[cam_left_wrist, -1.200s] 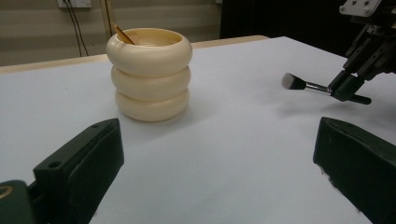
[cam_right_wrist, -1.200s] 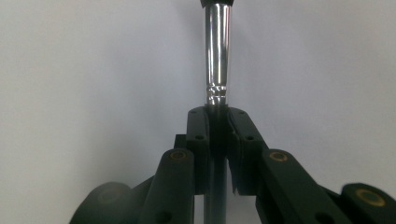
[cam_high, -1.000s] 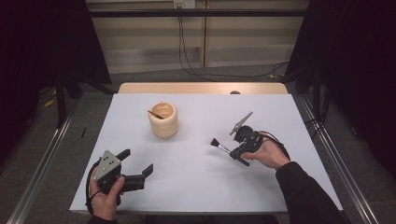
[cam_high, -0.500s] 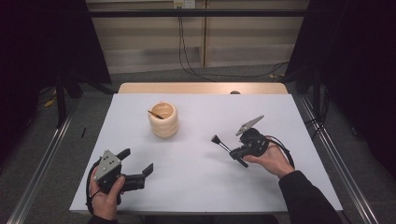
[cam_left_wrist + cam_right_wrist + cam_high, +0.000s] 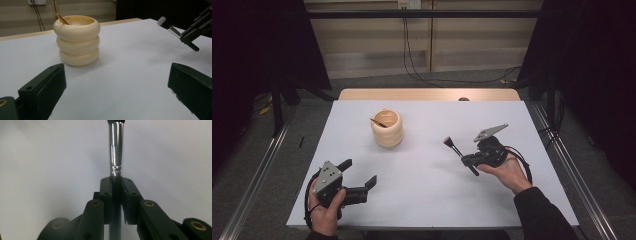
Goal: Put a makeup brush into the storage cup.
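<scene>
— What sits nearest on the white bench?
— The left gripper, near-left corner, jaws spread. Towards the right edge, the right gripper pinches a brush.
— Beyond?
— A cream ringed holder, then floor cables along the wall.

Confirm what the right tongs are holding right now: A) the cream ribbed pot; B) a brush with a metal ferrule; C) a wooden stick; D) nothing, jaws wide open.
B: the right tongs are closed on the brush, its shiny ferrule rising just past the jaws.
</scene>
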`<action>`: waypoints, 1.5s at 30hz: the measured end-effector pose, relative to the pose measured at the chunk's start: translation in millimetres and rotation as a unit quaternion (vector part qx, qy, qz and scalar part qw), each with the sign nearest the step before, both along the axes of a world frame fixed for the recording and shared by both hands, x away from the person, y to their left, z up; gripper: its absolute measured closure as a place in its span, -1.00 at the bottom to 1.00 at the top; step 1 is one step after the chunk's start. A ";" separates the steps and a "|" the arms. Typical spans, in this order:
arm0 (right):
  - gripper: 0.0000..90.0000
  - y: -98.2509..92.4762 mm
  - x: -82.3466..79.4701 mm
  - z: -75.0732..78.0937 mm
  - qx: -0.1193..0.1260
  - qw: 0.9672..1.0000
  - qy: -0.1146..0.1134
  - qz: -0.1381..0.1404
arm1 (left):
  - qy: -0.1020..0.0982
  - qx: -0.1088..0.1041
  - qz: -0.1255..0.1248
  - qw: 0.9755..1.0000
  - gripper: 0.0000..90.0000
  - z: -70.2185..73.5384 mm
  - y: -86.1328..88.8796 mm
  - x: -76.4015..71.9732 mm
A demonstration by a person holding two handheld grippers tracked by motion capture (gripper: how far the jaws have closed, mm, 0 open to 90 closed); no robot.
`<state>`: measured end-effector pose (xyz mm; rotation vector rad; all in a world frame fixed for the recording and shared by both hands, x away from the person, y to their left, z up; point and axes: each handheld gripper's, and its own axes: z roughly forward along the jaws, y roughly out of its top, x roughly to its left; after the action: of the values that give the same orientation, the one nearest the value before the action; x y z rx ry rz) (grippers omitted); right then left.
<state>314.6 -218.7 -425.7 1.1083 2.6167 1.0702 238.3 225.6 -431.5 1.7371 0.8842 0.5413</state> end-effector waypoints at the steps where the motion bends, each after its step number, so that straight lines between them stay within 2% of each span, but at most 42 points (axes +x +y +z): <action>1: 0.77 -1.5 -0.7 0.0 0.009 1.000 -0.005 -0.001 | 0.000 -0.003 0.000 1.000 -0.96 -0.1 -0.1 0.0; 2: 0.77 -3.0 -1.5 0.6 0.013 1.000 -0.011 -0.001 | 0.000 -0.003 0.001 1.000 -0.96 0.0 0.2 -0.3; 5: 0.77 -5.8 -4.4 1.6 0.047 0.998 -0.036 0.005 | 0.000 -0.004 0.001 1.000 -0.95 0.2 0.8 -0.4; 7: 0.77 -5.9 -6.2 3.5 0.054 0.997 -0.057 0.013 | -0.001 -0.004 0.001 1.000 -0.95 0.4 0.6 -0.7; 10: 0.77 -7.9 -8.3 6.0 0.073 0.994 -0.075 0.013 | -0.002 -0.004 0.001 1.000 -0.96 0.5 0.7 -0.5; 16: 0.77 -14.3 -11.4 5.6 0.104 0.990 -0.092 0.001 | -0.001 -0.007 0.001 1.000 -0.96 0.5 0.8 -1.0; 19: 0.77 -16.7 -12.2 6.3 0.124 0.987 -0.099 -0.004 | 0.000 -0.008 0.002 1.000 -0.96 0.8 1.1 -1.6; 21: 0.77 -17.4 -13.6 7.4 0.131 0.986 -0.107 -0.008 | 0.002 -0.016 0.003 1.000 -0.96 1.1 1.5 -1.9; 23: 0.77 -17.8 -15.3 8.2 0.138 0.984 -0.115 -0.011 | 0.001 -0.015 0.003 1.000 -0.96 1.0 1.3 -1.9; 27: 0.77 -19.0 -17.9 10.6 0.156 0.979 -0.134 -0.015 | -0.001 -0.012 0.001 1.000 -0.96 1.1 -0.3 -2.5; 33: 0.77 -21.9 -21.4 14.2 0.179 0.970 -0.162 -0.026 | 0.003 -0.020 -0.004 1.000 -0.96 1.6 -1.6 -3.4; 37: 0.77 -27.0 -23.7 16.8 0.202 0.964 -0.171 -0.035 | 0.002 -0.023 -0.003 1.000 -0.96 2.2 -2.4 -4.4; 42: 0.77 -28.6 -24.2 17.3 0.208 0.962 -0.174 -0.038 | 0.002 -0.030 -0.004 1.000 -0.97 2.5 -3.0 -5.8; 45: 0.77 -26.1 -25.0 17.6 0.206 0.962 -0.174 -0.034 | 0.002 -0.035 -0.002 0.999 -0.97 2.8 -3.5 -6.2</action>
<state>289.6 -244.8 -408.0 0.9534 2.1250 1.6710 232.1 222.2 -428.7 1.6769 0.8917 0.4985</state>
